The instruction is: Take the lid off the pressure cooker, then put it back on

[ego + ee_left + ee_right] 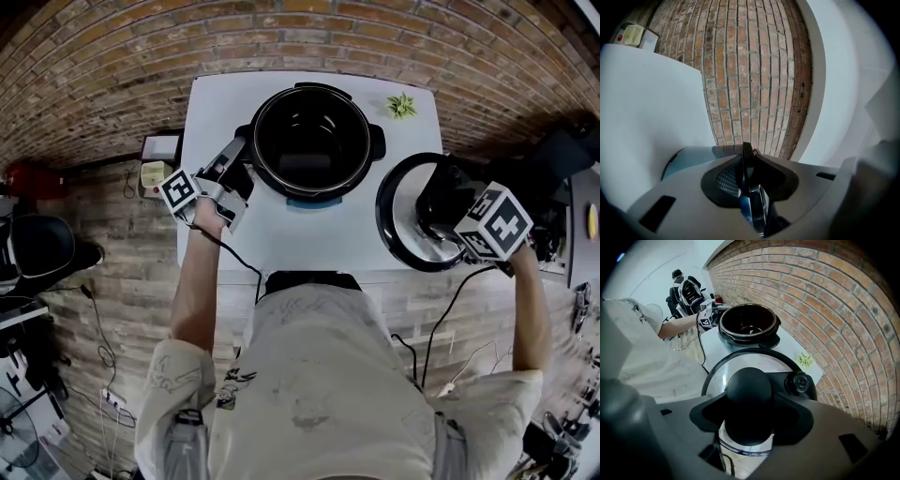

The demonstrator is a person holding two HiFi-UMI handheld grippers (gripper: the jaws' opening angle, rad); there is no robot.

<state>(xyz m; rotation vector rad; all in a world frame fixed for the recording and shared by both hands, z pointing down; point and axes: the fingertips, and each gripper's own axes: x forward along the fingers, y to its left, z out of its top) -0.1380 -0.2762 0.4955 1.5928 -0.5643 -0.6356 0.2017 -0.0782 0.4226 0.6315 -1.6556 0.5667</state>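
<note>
The black pressure cooker (310, 141) stands open on the white table (309, 239), its dark inner pot empty. My left gripper (238, 157) points level and is shut on the cooker's left side handle (746, 161), a thin black edge clamped between the pads. My right gripper (442, 214) points down and is shut on the round black knob (750, 397) of the lid (397, 223). The lid, glass with a black rim (740, 355), hangs in the air over the table's right front edge, apart from the cooker (749, 324).
A small green plant ornament (402, 105) lies at the table's back right corner. On the brick floor left of the table sit a white box (161, 147) and a red object (26, 178). Dark equipment (562, 150) stands at the right. Cables trail from both grippers.
</note>
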